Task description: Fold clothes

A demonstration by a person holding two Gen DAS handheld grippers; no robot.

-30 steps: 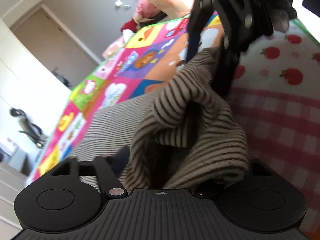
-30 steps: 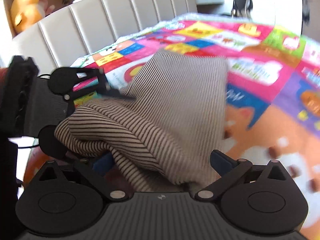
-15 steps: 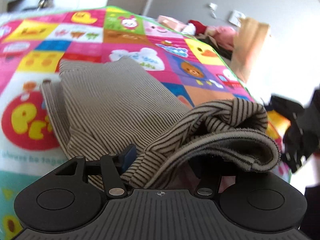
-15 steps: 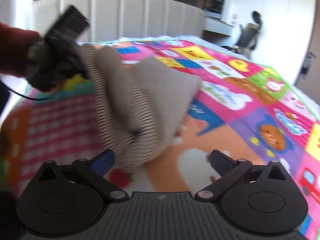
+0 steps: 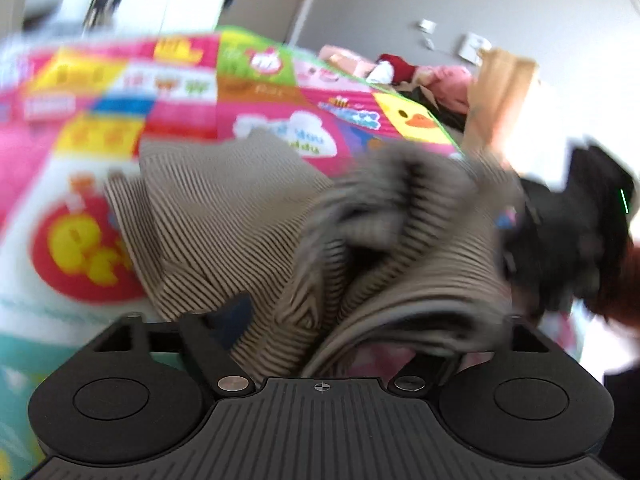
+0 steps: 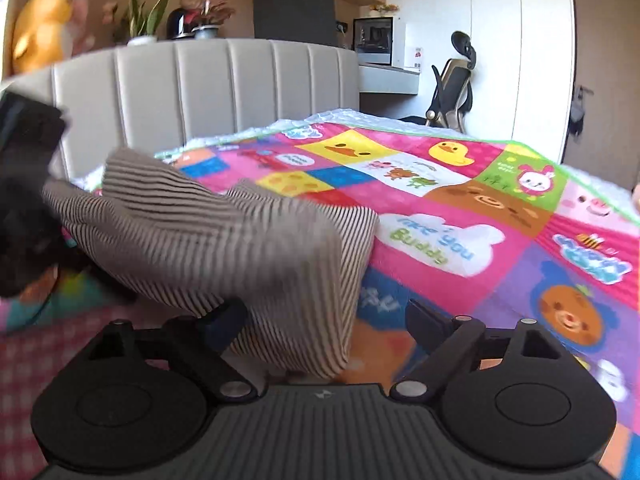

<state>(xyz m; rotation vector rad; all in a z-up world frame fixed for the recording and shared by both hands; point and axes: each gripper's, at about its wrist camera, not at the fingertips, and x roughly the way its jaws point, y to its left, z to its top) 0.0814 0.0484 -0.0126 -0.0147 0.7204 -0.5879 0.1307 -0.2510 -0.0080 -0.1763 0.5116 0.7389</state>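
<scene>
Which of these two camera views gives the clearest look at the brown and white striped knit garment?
The right wrist view: the brown and white striped knit garment is fairly sharp there, lifted over the colourful cartoon blanket. The left wrist view shows it closer, bunched at the left gripper, but blurred.

Item under inspection: one striped garment [image 5: 248, 216], knit fabric in narrow dark and beige stripes, partly folded and lying on a bed covered by a bright patchwork blanket [image 6: 460, 208]. Its far portion lies flat on the blanket, while the near portion is lifted clear, bunched into thick rolled folds with the inner face showing; motion blur obscures fine detail there. From the right wrist view the raised part sags in a broad drape, its lower edge hanging down toward the blanket at the near side.
</scene>
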